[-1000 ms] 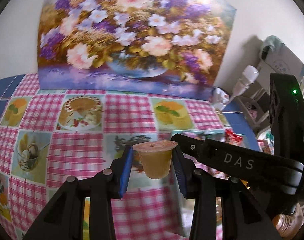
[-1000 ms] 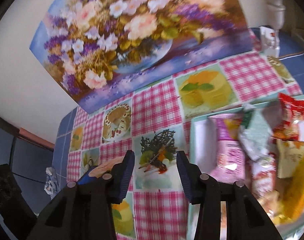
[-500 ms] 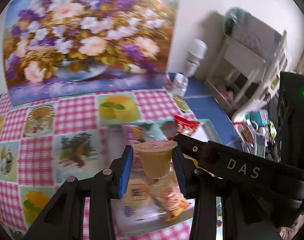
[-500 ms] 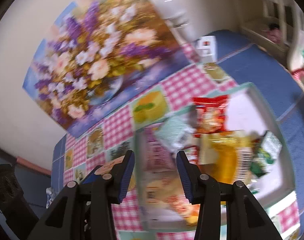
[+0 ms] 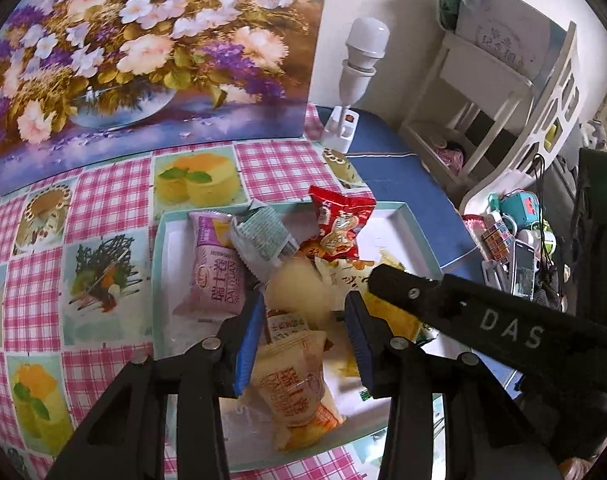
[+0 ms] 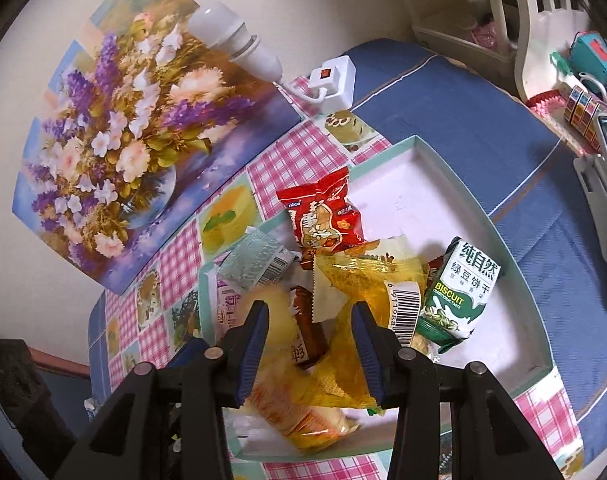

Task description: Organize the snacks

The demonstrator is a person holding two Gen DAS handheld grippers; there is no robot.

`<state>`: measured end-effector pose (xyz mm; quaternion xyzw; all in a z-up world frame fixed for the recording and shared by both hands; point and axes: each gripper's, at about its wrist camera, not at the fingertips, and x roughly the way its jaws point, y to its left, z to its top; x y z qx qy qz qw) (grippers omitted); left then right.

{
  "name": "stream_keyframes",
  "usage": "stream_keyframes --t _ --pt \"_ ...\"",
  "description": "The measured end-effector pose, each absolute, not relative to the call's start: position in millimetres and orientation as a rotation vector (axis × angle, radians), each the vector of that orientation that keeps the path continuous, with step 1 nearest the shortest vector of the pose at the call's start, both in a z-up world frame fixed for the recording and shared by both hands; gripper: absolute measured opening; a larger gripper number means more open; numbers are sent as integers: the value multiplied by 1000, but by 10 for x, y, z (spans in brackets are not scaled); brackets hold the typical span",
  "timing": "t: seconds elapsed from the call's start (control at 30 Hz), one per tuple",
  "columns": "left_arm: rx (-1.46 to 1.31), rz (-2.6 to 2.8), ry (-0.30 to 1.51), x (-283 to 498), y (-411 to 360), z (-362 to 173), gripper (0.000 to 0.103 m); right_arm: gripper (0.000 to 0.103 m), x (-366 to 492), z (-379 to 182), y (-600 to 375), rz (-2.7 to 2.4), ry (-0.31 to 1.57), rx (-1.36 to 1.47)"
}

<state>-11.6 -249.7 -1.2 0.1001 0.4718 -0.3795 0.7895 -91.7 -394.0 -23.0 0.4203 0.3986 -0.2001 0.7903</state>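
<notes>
Your left fingers [image 5: 249, 344] had just been opening and stood narrow, on the left gripper [image 5: 303, 332]. The jelly cup [image 5: 297, 288] sat as a blur between the tips at 12 o'clock. It was clear of the right-hand pad; contact with the left-hand pad was too smeared to call. The cup was over the teal tray [image 5: 157, 280], with the purple pack [image 5: 219, 276] at 10 o'clock and the red pack [image 5: 339, 228] at 1 o'clock. Your right gripper [image 6: 309, 340] was part open and holding nothing, above the yellow pack [image 6: 367, 280]. The green biscuit pack [image 6: 459, 300] was at 2 o'clock.
</notes>
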Motion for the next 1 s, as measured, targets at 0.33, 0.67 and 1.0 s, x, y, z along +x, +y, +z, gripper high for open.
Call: stream_keyframes --t 0.33,0.67,1.0 --pt "210 -585 998 14 -1932 128 72 47 -959 -140 -3699 -439 874 804" --pt "203 -329 927 118 -1199 217 97 71 -942 -40 -3257 -433 881 625" --pt "269 -205 946 17 -790 142 97 100 -1031 -126 -2874 -457 924 489"
